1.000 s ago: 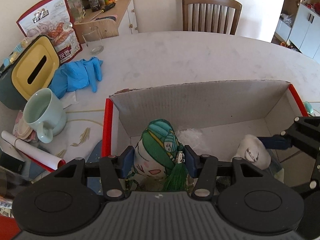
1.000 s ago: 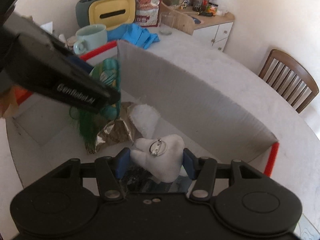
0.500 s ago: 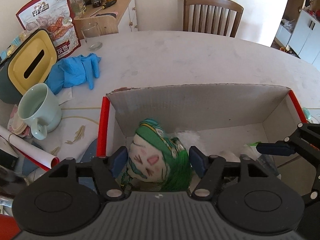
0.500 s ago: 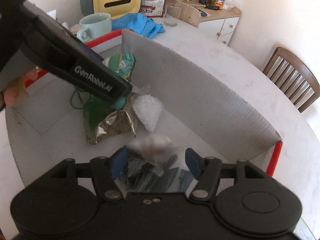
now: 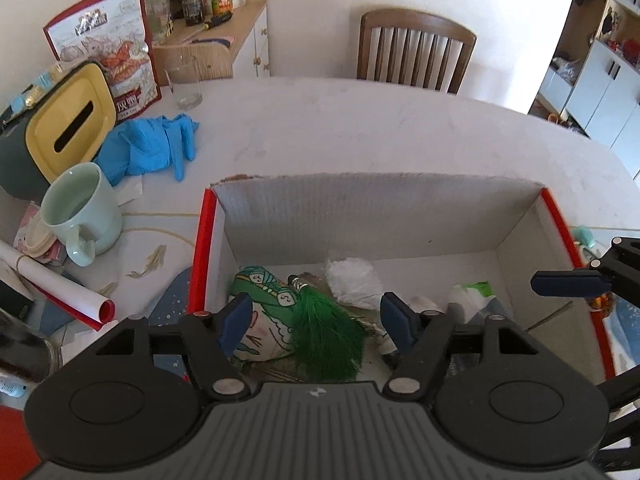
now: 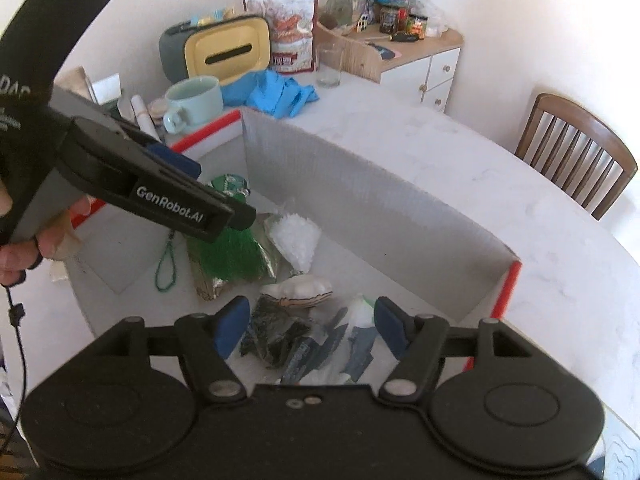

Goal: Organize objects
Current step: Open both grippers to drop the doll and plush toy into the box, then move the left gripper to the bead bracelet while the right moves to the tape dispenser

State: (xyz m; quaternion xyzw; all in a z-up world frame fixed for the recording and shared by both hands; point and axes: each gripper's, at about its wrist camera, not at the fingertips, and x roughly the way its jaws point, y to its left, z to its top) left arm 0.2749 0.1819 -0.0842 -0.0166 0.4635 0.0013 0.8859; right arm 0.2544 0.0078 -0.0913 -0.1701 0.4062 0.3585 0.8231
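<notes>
Lying in the open cardboard box (image 5: 360, 208) on the table (image 5: 360, 128) are the things being sorted: a green-haired plush charm (image 5: 276, 320) with its green tassel (image 5: 328, 336) at the left end, a white crinkled packet (image 5: 348, 284) against the far wall, and a white tooth-shaped plush (image 6: 298, 290) nearer the middle. The left gripper (image 5: 316, 322) is hanging above the charm with its jaws spread, having just been opening, and its pads are standing clear of the charm on both sides. The right gripper (image 6: 308, 330) is likewise released, its jaws having just been opening too, over dark foil wrappers (image 6: 276, 344) and clear plastic bags (image 6: 352, 344) at the right end of the box; the tooth plush is lying just beyond its tips, not gripped.

Showing only in the right wrist view are a green bead loop (image 6: 166, 268) on the box floor, a silver foil pouch (image 6: 240, 276) under the tassel, and the person's hand (image 6: 24, 248) wrapping the left gripper's handle. The left wrist view alone is showing a rolled paper tube (image 5: 60, 288) near the left edge.

Outside the box, to its far left, are sitting a pale green mug (image 5: 80, 212), blue gloves (image 5: 148, 148), a yellow-lidded tissue box (image 5: 68, 120), a snack bag (image 5: 108, 56) and an empty glass (image 5: 184, 84). A wooden chair (image 5: 416, 52) is standing beyond the table.
</notes>
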